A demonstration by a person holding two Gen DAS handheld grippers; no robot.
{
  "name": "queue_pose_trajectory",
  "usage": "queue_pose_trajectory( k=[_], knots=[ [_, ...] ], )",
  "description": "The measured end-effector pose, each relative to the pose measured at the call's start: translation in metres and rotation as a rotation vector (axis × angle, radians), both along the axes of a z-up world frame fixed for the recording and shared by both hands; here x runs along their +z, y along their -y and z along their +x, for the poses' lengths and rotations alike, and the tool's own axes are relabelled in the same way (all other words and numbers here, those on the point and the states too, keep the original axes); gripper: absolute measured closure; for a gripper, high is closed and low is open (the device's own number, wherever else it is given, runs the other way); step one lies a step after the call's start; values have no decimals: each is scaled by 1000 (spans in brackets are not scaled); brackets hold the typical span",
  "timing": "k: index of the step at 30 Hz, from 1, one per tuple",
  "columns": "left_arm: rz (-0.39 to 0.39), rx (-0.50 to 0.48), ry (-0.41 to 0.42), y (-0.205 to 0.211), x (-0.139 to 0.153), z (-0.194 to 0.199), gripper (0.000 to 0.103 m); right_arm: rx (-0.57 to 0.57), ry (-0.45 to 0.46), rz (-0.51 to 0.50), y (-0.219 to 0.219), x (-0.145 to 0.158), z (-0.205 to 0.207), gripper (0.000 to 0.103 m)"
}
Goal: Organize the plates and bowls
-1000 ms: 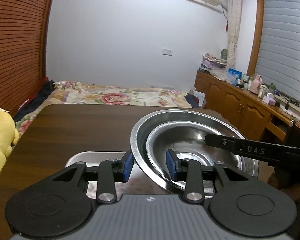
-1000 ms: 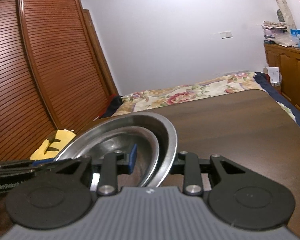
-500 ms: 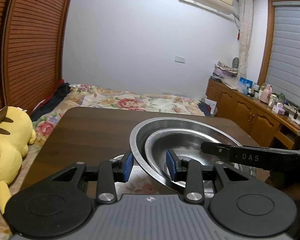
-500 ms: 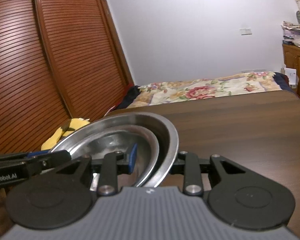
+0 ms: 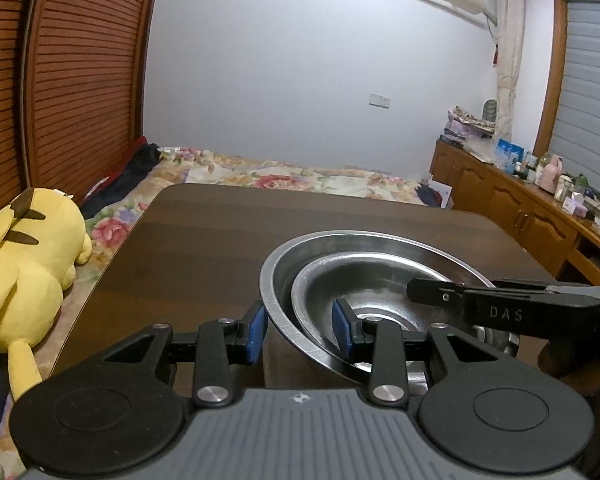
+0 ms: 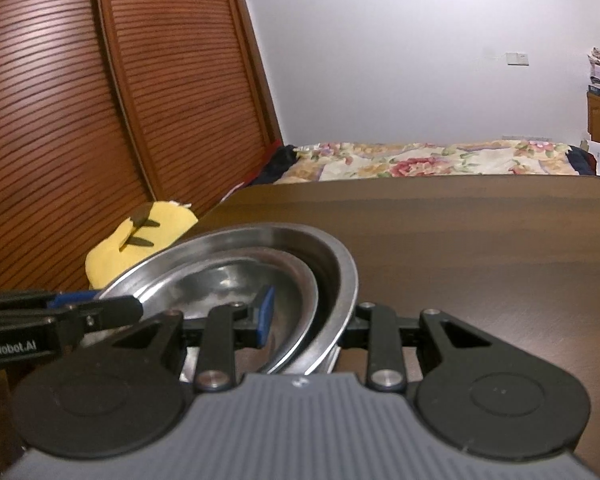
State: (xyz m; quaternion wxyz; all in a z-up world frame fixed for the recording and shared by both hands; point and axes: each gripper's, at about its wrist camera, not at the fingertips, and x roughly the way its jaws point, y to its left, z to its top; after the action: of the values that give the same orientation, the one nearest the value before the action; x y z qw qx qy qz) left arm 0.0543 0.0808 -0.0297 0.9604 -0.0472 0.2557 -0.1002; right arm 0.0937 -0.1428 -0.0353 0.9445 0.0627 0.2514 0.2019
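Evidently the nested steel bowls hang level above the tabletop, left fingers clenched on their near-left rim, right fingers on the opposite rim.

From my right camera the far pad of the right tongs sits hidden behind the bowls' rims, gripping, I think.

1. The left wrist view is being taken from just behind the left gripper, facing slightly downward across the table toward the bed.
2. The right wrist view is being taken likewise, close behind the right gripper.
3. The nested bowls, table and bed are being shared by both views.
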Motion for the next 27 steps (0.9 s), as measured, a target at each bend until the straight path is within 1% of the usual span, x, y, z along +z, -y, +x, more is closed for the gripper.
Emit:
queue_pose_trajectory(
  k=[5,10,11,12,15,22,26,27],
  knots=[
    [16,16,-11,-1,-6,5,66,11,-4,-23,-7,-5,0,71],
    [29,5,-19,-1,-11,8,66,22,-2,-34,-10,-6,1,71],
    [35,4,-25,1,-13,8,68,23,-3,-38,-11,-7,1,71],
    [39,5,-34,1,-15,11,68,24,-1,-43,-12,-7,0,71],
    [26,3,-50,1,-19,14,69,30,-1,-49,-14,-7,0,73],
    [38,-3,-54,1,-22,22,71,24,17,-66,-16,-7,3,75],
    [37,-5,-56,1,-21,22,71,33,15,-60,-13,-6,6,76],
    [34,-2,-55,1,-20,21,69,32,13,-61,-13,-6,6,76]
  ],
)
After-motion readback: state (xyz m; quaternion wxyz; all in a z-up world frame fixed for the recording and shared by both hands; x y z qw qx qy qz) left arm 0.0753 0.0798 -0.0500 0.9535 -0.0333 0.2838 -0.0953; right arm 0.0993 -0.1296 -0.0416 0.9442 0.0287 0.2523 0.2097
